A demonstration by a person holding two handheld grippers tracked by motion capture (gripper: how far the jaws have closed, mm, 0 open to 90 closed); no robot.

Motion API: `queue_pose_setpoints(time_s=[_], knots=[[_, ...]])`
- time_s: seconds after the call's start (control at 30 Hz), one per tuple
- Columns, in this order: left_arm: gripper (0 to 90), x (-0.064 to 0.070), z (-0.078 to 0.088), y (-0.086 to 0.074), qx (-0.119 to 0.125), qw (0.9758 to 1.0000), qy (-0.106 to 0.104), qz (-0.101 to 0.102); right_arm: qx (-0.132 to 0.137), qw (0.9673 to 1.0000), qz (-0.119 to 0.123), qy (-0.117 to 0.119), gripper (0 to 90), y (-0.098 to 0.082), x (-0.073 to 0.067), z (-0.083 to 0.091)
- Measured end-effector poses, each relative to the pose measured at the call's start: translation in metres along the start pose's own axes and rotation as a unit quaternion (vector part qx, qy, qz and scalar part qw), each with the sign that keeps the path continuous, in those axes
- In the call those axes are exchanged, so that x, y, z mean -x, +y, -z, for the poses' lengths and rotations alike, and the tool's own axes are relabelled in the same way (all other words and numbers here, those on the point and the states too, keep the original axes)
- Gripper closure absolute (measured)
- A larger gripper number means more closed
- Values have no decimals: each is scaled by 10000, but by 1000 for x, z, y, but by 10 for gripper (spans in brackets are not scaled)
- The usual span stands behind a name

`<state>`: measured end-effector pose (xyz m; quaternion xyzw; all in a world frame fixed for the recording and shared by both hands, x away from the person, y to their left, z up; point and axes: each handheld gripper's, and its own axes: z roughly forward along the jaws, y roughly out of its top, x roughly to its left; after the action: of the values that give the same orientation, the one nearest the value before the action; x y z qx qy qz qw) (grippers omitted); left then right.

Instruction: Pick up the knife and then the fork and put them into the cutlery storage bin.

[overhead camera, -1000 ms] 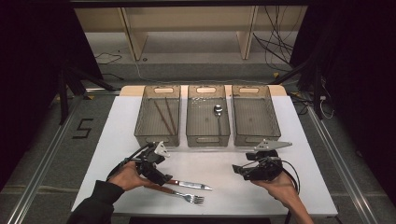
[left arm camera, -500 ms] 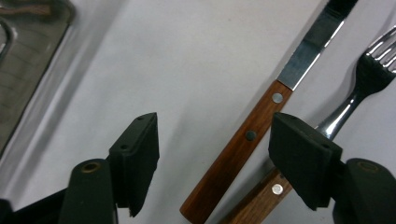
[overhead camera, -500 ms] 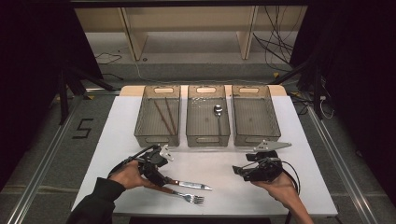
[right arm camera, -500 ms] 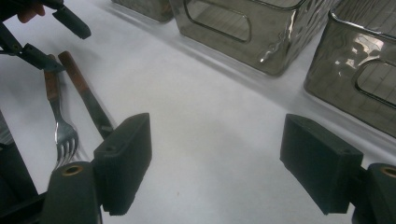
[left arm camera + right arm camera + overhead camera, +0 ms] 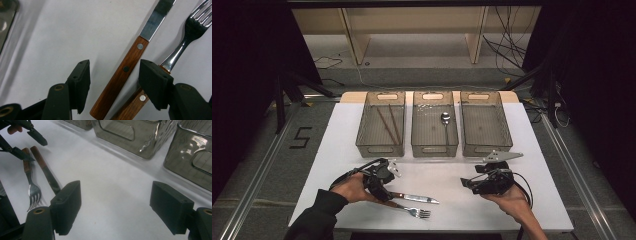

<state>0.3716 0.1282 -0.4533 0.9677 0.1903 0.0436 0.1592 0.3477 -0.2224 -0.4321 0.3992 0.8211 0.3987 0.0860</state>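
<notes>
One knife (image 5: 125, 72), one fork (image 5: 185, 37) (three bins (image 5: 380, 125))

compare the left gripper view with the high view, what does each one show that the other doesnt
The left gripper view gives the close detail: rivets in the knife's wooden handle, and the left tool with its jaws astride that handle, a gap on each side; they have just been closing. The high view gives the layout: three bins, chopsticks in the left one, a spoon in the middle one, and the right tool held open above the table. Both show the knife and the fork lying side by side.
</notes>
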Motion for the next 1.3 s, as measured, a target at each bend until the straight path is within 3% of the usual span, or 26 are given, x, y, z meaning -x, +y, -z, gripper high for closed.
queue_pose_setpoints(time_s=[0.27,0.47,0.93,1.3], knots=[[481,0,-4,2,-262,9996,-48,-130,6,10000,-10,-4,260,1,1,1],[502,0,-10,4,-519,9985,98,-166,9,10000,3,-5,260,1,0,0],[688,3,-9,6,-570,9970,-135,-515,27,10000,5,-26,263,2,1,2],[751,2,-10,5,-410,9972,-241,-575,27,10000,11,-15,265,2,0,2]])
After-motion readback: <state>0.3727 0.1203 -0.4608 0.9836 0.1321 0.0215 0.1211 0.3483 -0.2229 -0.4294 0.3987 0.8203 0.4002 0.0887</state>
